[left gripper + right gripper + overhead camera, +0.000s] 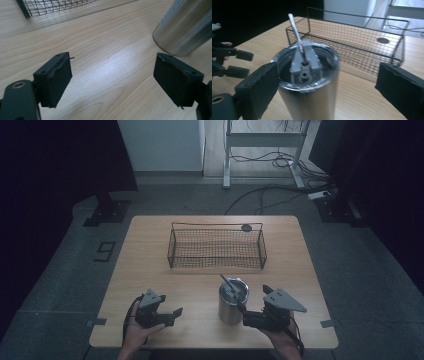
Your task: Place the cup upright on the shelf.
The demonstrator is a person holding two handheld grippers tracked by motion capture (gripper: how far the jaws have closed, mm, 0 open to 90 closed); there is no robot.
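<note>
Tumbler [233, 301] near the table's front edge could topple if the gaping, empty right gripper [252, 312] nudges it; left gripper [167, 315] gapes empty too

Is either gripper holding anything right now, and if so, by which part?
Nothing is held. The left gripper is open over bare table; the right gripper is open with the steel tumbler between its jaws, not clamped.

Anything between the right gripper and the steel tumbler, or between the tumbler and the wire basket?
Nothing visible. The right gripper is open with the tumbler directly between its jaws. Between the tumbler and the wire basket lies bare table. The left gripper sits off to the side, open.
</note>
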